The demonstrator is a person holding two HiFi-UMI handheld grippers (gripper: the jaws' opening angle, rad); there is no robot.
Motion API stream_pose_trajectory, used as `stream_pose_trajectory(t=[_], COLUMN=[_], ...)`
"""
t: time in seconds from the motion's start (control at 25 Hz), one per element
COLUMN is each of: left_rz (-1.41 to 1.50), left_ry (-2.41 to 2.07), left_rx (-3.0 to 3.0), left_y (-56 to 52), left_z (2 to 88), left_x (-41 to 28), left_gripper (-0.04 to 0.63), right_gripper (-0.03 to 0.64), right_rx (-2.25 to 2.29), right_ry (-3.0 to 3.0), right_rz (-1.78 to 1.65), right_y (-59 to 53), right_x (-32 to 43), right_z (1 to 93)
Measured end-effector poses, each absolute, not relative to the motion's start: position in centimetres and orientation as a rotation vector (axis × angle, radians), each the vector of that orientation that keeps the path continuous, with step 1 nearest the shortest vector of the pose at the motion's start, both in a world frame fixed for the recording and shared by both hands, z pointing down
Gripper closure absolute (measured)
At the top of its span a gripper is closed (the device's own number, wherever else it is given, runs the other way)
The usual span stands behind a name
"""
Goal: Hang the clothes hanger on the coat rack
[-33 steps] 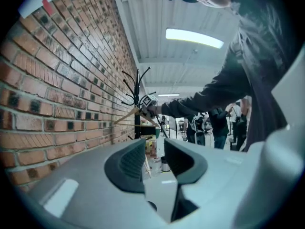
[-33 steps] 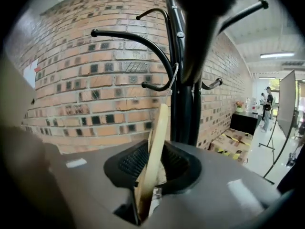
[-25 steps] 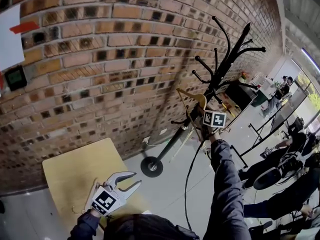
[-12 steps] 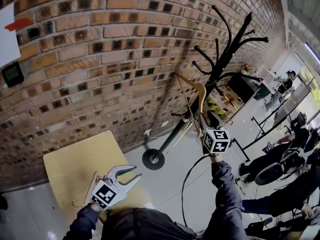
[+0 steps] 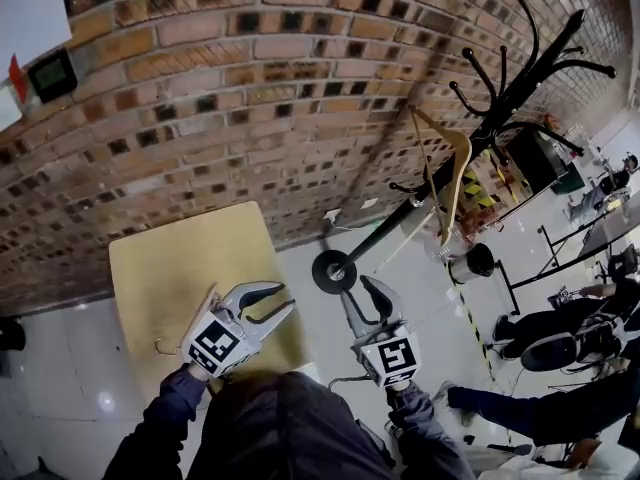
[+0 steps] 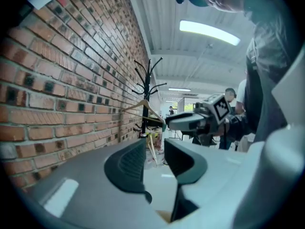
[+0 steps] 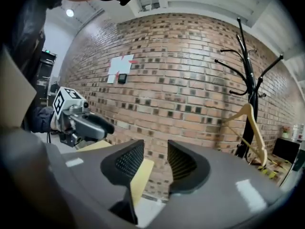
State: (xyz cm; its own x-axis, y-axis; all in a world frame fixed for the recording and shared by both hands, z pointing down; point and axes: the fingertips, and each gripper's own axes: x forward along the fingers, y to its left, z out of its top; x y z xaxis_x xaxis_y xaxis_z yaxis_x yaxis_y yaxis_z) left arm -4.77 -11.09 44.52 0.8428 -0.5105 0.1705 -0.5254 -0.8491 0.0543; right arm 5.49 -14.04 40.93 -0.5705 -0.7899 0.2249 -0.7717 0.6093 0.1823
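The wooden clothes hanger hangs on the black coat rack against the brick wall, its hook over one of the lower pegs so that the rack alone bears its weight. From the head view it sits at about two o'clock of the right claw, well apart from it. That claw is empty, with nothing between its jaws, which are closing. This suggests the hanging itself is done and the hand is free. At its nine o'clock, the left claw hovers over the near corner of the yellow desk. Its jaws stand slightly apart and it too holds nothing. Just beside it, at its eight o'clock, a pale hooked piece lies on the desk. It may be a second hanger awaiting its turn.
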Motion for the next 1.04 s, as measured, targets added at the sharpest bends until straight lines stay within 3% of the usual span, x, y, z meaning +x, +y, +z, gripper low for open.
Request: stream_pose_trajectory(t=[0.12, 1.04], left_rz=[0.231, 0.22], left_ry=[-0.853, -0.978], left_rx=[2.894, 2.805], left_y=[-10.7, -7.7], left_z=[44.9, 46.0], left_x=[-5.4, -8.7], left_gripper=[0.468, 0.468], right_gripper=[0.5, 0.508], right_rx=[1.245, 1.019], right_ry=[-2.574, -2.662], right_rz=[-0.057, -0.074], right_y=[-12.3, -10.0], right_x=[3.1, -4.2], right_z=[42.3, 43.2])
